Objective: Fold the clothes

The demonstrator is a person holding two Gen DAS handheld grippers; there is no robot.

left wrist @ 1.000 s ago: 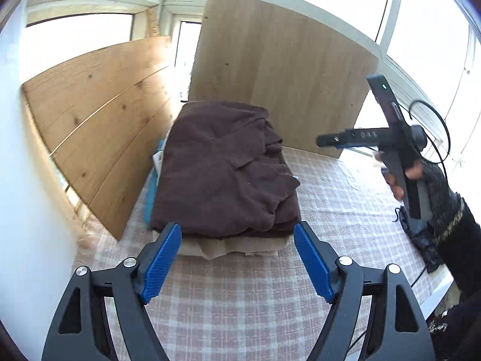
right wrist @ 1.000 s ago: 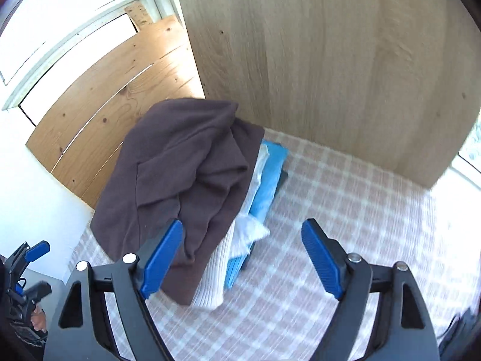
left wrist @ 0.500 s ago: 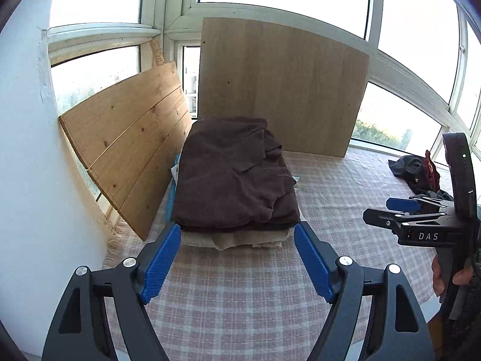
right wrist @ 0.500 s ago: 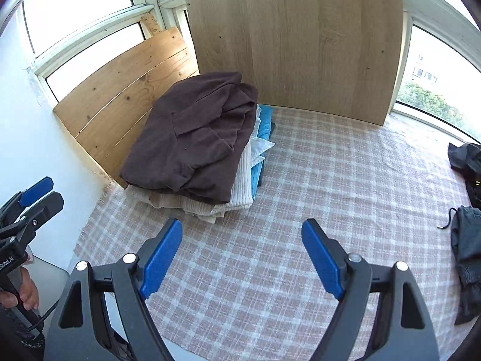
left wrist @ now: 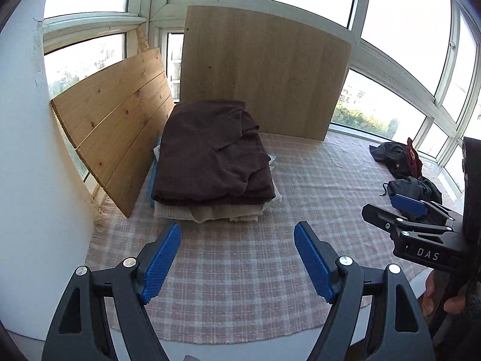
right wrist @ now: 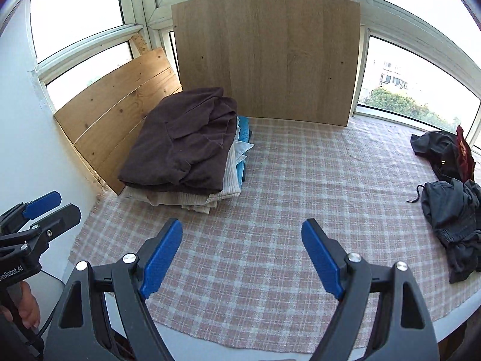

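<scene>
- The left claw [left wrist: 237, 258] is wide apart, with nothing between its blue pads [left wrist: 159, 266]. It hangs over the checked cloth [left wrist: 240, 270] at the near edge of the tabletop [right wrist: 192, 344].
- The right claw [right wrist: 242, 258] is wide apart too, and it holds nothing. It also hangs over the checked cloth, near the front.
- In the left view, the right claw shows at the right side, held by a hand [left wrist: 451, 297]. In the right view, the left claw shows at the left side, with fingers [right wrist: 28, 307] on its handle.
- A pile of folded clothes [right wrist: 183, 150] sits at the far left of the cloth, well apart from both claws.
- A dark brown garment [left wrist: 210, 153] lies on top of the pile. Under it are cream pieces [right wrist: 192, 197]. A white piece and a blue piece [right wrist: 243, 138] peek out on the right side of the pile.
- The pile sits just beside a slanted wooden board [left wrist: 117, 120] on its left. A tall, pale wooden panel [right wrist: 267, 57] stands behind it, leaning against the windows [right wrist: 78, 6].
- At the far right of the cloth lie loose dark clothes [right wrist: 454, 219], not folded. One heap [right wrist: 436, 147] farther back has a dark red piece [right wrist: 464, 150] on it.
</scene>
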